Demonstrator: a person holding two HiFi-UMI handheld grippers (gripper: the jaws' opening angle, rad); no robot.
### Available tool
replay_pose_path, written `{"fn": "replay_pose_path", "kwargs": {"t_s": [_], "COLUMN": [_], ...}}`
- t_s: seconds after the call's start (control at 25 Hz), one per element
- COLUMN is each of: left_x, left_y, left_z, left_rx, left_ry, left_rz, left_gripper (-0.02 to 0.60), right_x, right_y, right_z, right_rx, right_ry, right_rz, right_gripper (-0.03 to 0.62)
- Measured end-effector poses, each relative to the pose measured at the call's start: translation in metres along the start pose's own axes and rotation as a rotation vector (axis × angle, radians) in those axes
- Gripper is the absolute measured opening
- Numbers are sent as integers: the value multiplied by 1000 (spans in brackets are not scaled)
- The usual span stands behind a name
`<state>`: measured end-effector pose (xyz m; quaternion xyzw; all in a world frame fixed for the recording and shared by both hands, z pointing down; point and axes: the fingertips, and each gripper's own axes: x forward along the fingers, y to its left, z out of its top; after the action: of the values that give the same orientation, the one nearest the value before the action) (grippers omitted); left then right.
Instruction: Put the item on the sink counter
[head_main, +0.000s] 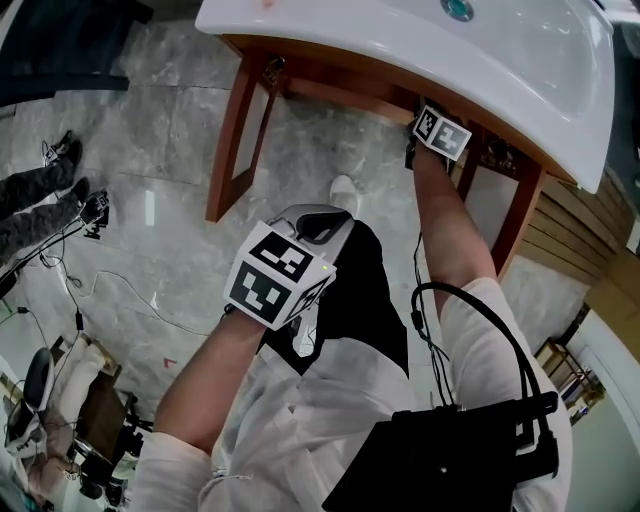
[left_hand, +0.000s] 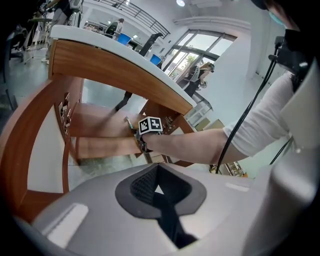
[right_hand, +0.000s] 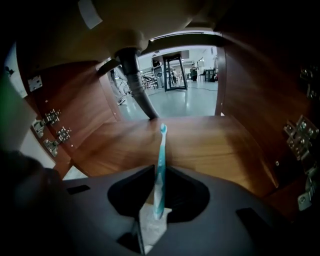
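Note:
A teal and white toothbrush (right_hand: 161, 145) sticks forward out of my right gripper (right_hand: 159, 175), whose jaws are shut on its handle. Its head hovers over the wooden shelf (right_hand: 215, 145) inside the vanity, under the basin. In the head view only the right gripper's marker cube (head_main: 442, 132) shows, tucked beneath the white sink counter (head_main: 400, 50). My left gripper (left_hand: 158, 174) is shut with nothing in it, held back near the person's body (head_main: 318, 224). From the left gripper view the right forearm (left_hand: 190, 145) reaches into the vanity below the counter (left_hand: 100, 42).
A dark drain pipe (right_hand: 138, 80) hangs down ahead of the toothbrush. Metal hinges (right_hand: 52, 132) line the cabinet's side walls. The vanity's wooden leg (head_main: 235, 130) stands on the marble floor. Cables (head_main: 80, 300) and a bystander's legs (head_main: 35, 195) are at the left.

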<state>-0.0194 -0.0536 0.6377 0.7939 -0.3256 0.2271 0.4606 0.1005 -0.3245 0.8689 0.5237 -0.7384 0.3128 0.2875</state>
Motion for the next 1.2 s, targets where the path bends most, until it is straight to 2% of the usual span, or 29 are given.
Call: {"fn": "replay_pose_path", "kwargs": {"t_s": [0.24, 0.44, 0.68, 0.84, 0.96, 1.08, 1.2], "left_x": [-4, -21, -47, -64, -76, -90, -101], "left_y": [-6, -28, -62, -90, -114, -137, -152], "left_z": [1, 5, 14, 19, 22, 25, 34], "left_rx": [3, 27, 65, 77, 95, 121, 153], "left_ry": [-7, 4, 22, 23, 27, 29, 23], "left_rz": [-9, -18, -27, -38, -53, -74, -82], "left_gripper": [5, 5, 5, 5, 5, 5, 5], "right_x": [-13, -60, -130, -181, -226, -273, -316], "right_y": [-1, 8, 33, 52, 69, 90, 108], "right_z": [5, 2, 2, 7, 20, 30, 55], "right_rx": [-23, -48, -136, -157, -167, -246, -297], "right_ry": [-13, 5, 51, 94, 112, 134, 97], "right_rz": [-7, 1, 79, 128, 172, 233, 314], "right_gripper": [92, 94, 92, 89, 58, 32, 25]}}
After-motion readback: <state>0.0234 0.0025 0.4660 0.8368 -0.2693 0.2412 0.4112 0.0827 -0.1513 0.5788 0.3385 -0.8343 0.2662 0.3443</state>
